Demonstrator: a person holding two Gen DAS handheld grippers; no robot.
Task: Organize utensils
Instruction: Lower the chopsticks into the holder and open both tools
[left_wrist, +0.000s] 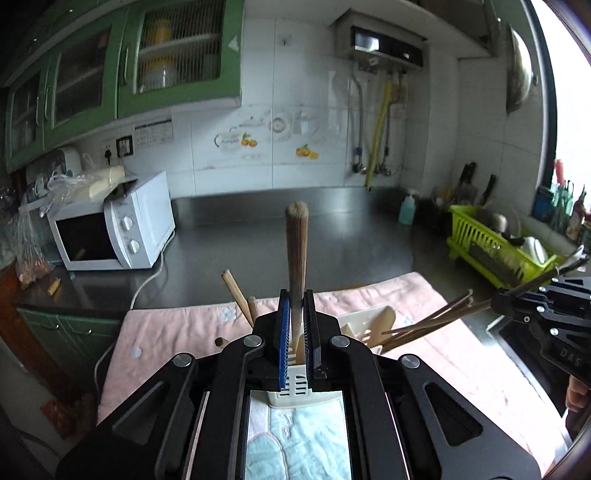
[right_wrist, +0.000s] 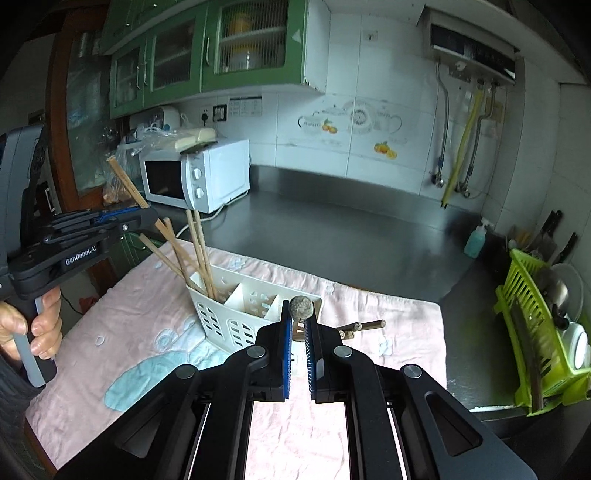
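Observation:
A white slotted utensil caddy (right_wrist: 221, 314) stands on a pink towel (right_wrist: 147, 314). My left gripper (left_wrist: 297, 297) is shut on a bundle of brown chopsticks (left_wrist: 295, 251) that points up over the caddy (left_wrist: 291, 391). In the right wrist view that left gripper (right_wrist: 147, 214) is at the left, above the caddy's left end. My right gripper (right_wrist: 300, 314) is shut on a second chopstick bundle (right_wrist: 302, 308), seen end-on by the caddy's right end. The left wrist view shows the right gripper (left_wrist: 498, 302) at the right, its chopsticks (left_wrist: 424, 326) fanning towards the caddy. Light chopsticks (right_wrist: 201, 251) stand in the left compartment.
A wooden spoon (left_wrist: 384, 321) leans in the caddy. Loose chopsticks (right_wrist: 365, 325) lie on the towel behind it. A white microwave (right_wrist: 207, 173) sits at the back left, a green dish rack (right_wrist: 532, 332) and a soap bottle (right_wrist: 474, 240) at the right. Dark steel counter (right_wrist: 332, 229) lies beyond.

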